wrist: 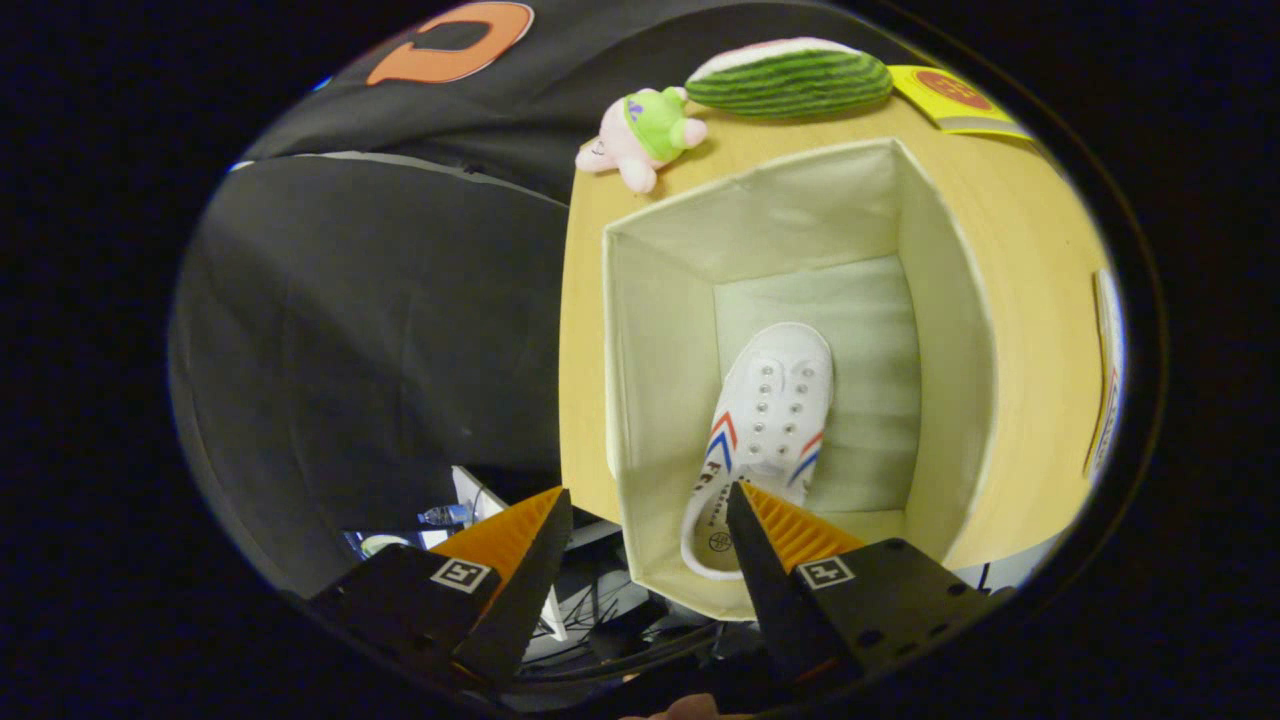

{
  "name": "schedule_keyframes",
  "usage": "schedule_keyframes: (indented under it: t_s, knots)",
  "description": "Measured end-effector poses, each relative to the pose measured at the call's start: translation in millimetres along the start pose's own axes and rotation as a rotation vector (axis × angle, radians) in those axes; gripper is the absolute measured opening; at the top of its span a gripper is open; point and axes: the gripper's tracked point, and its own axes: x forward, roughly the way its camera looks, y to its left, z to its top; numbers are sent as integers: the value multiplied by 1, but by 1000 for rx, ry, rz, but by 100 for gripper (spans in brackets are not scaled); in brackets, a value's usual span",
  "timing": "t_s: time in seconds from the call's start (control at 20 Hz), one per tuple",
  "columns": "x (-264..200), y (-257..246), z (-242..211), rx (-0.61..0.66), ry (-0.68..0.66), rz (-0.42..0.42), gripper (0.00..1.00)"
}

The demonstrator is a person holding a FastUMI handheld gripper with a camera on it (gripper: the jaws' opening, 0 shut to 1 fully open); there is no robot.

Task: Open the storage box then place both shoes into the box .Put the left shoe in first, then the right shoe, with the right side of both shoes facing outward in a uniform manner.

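An open cream fabric storage box (650, 330) stands on the wooden table. Inside it a white canvas shoe (765, 410) with red and blue stripes lies on the box floor, toe pointing away from me, heel near the box's near wall. My gripper (650, 510) hovers above the box's near wall, open, with nothing between its fingers. One finger (775, 540) overlaps the shoe's heel end in the view; the other finger (520, 545) hangs outside the box, past the table's edge.
The wooden table (1030, 330) carries a pink and green plush toy (645, 135) and a watermelon-slice plush (790, 78) beyond the box. A yellow packet (955, 98) lies at the far corner. Beside the box the table edge drops off to black cloth.
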Motion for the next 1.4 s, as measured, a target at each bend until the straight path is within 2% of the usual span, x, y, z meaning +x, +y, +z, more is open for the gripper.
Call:
schedule_keyframes:
  t_s: [0.4, 0.85, 1.05, 1.4]
  knots:
    - [-52, 8, 21, -212, -158, -88, 96]
    - [-151, -39, 42, -414, -377, -266, 97]
    - [-199, -96, 39, -346, -394, -313, 97]
    - [-270, -248, 25, -190, -381, -429, 97]
